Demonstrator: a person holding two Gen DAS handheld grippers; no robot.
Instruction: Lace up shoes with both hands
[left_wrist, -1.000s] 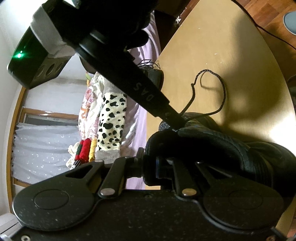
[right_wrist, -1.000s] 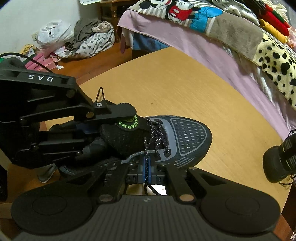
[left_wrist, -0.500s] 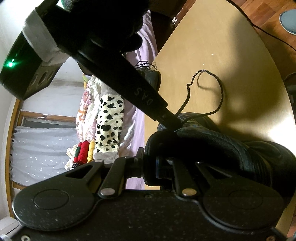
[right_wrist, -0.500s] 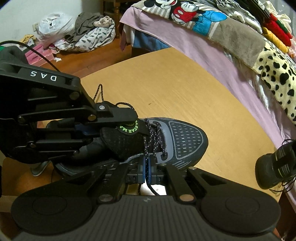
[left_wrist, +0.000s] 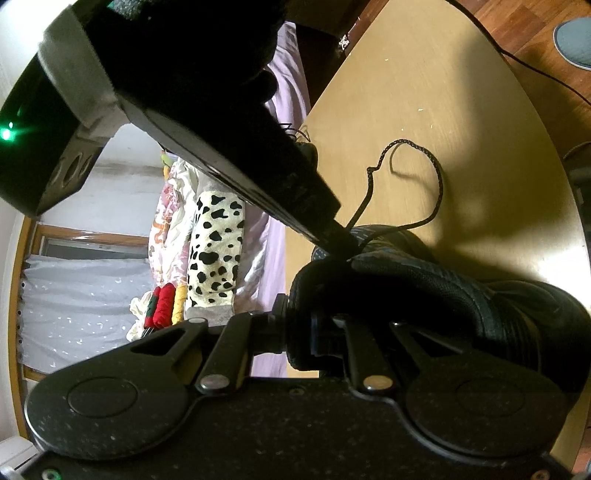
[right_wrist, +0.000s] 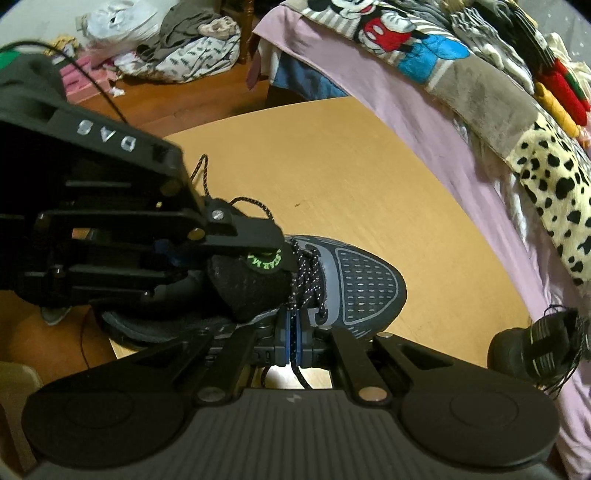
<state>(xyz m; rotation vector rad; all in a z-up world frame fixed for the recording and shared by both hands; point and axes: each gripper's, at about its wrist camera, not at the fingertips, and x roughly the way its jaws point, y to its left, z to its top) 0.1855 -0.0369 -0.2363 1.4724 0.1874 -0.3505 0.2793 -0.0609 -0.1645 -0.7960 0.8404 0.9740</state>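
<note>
The right tongs (right_wrist: 294, 341) stand closed, blue pads pinching a speckled black lace (right_wrist: 295, 354) that runs up into the eyelets of a grey mesh-toed shoe (right_wrist: 364, 284). The shoe rests on the tan surface (right_wrist: 332, 177). The left tongs (right_wrist: 258, 242) enter from the left and grip the shoe's black tongue (right_wrist: 251, 291) at its green-lettered tab. A second, dark shoe (right_wrist: 535, 343) sits at the surface's right edge, beside a bed (right_wrist: 388, 88) with a lilac sheet and piled clothing. Clothes lie heaped on the wooden floor (right_wrist: 155, 99) behind.
</note>
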